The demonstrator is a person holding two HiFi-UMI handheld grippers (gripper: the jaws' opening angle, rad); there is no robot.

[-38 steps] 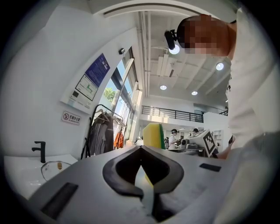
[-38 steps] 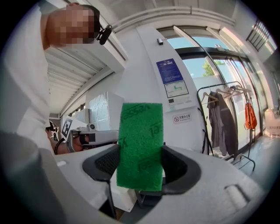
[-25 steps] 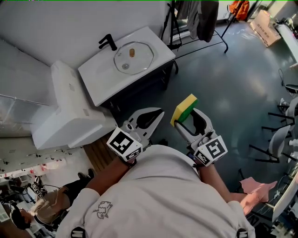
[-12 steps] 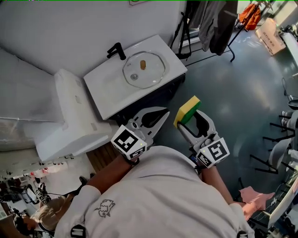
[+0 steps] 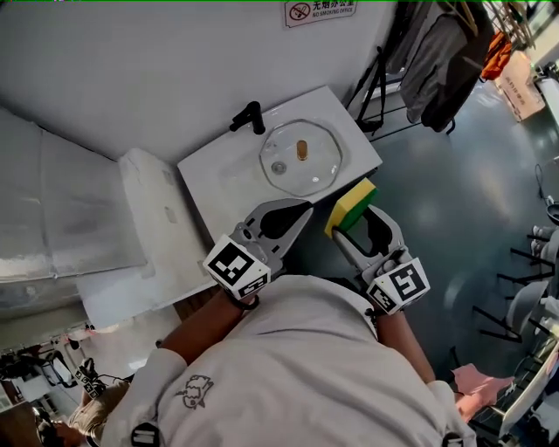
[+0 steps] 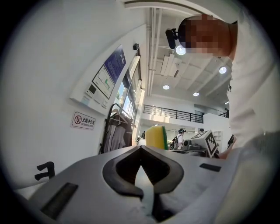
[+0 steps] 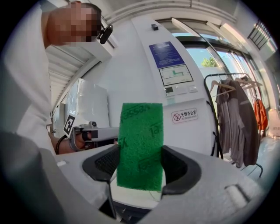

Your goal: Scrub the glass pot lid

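A glass pot lid (image 5: 307,166) with a small brown knob lies in the round basin of a white sink counter (image 5: 223,175), by a black faucet (image 5: 247,116). My left gripper (image 5: 300,212) hangs over the counter's near edge with its jaws shut and nothing in them. In the left gripper view the tips (image 6: 141,148) meet. My right gripper (image 5: 354,218) is shut on a yellow and green sponge (image 5: 350,203), just short of the counter's front right. The right gripper view shows the sponge's green face (image 7: 140,144) upright between the pads.
A white box-like unit (image 5: 148,236) stands left of the sink against the white wall. A clothes rack with hanging garments (image 5: 441,52) is at the back right. Chairs (image 5: 534,301) stand on the grey floor at the right. A no-smoking sign (image 5: 320,10) is on the wall.
The sink and the lid have come nearer and moved right, now just ahead of both grippers. The left jaws stay shut and the right gripper keeps hold of the sponge.
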